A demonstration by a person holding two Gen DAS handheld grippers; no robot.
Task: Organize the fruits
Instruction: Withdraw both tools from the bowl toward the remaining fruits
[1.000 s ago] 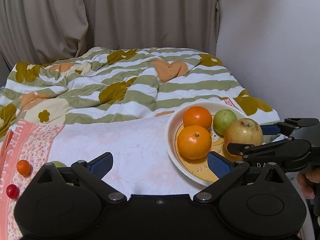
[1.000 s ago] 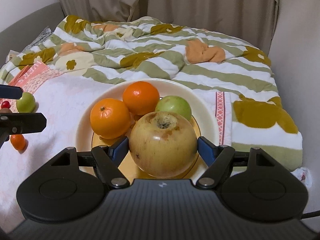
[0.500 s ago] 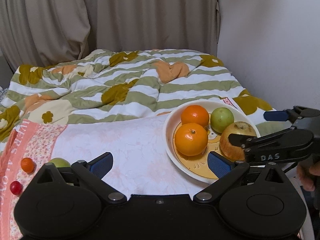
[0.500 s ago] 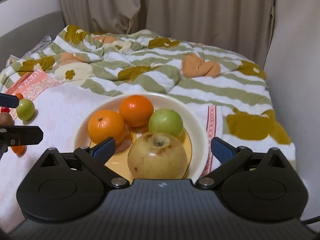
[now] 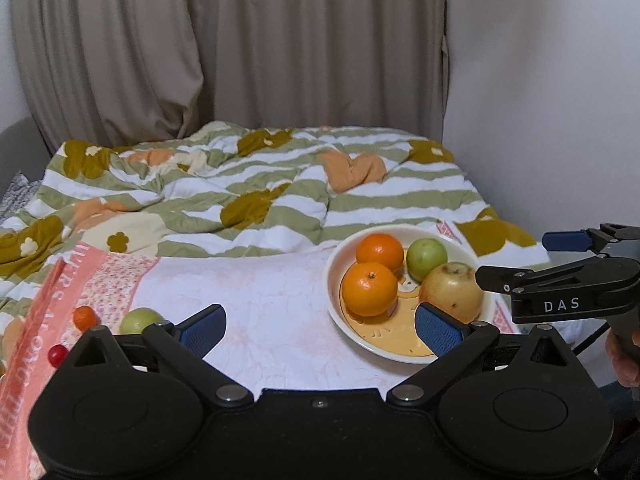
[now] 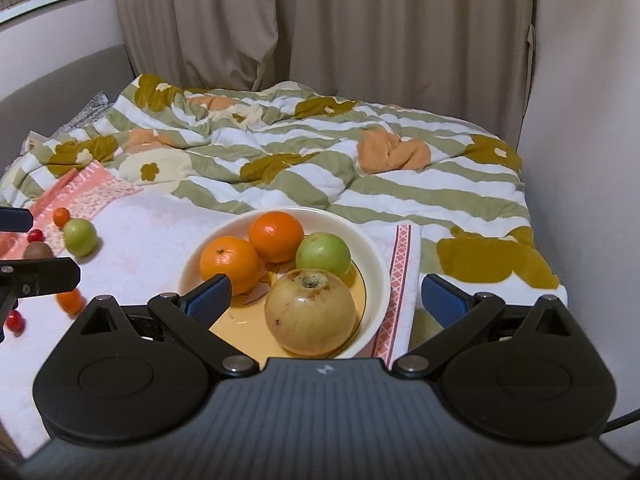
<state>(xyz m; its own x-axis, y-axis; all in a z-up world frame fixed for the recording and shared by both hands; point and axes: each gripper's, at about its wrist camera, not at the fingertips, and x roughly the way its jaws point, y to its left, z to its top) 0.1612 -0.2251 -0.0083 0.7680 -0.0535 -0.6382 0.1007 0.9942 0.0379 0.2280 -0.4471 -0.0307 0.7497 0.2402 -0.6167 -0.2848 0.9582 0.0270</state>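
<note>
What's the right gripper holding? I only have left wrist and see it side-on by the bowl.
Observer: Nothing. The right gripper is open, and the yellow apple sits in the bowl, touched by neither finger.
Operator: Any loose fruit hidden from me on the far left?
Observer: Yes, a brown fruit lies on the cloth beside the small green fruit.
Operator: Anything else there?
Observer: A second small orange fruit lies nearer the front, with a red cherry-sized one close by.
</note>
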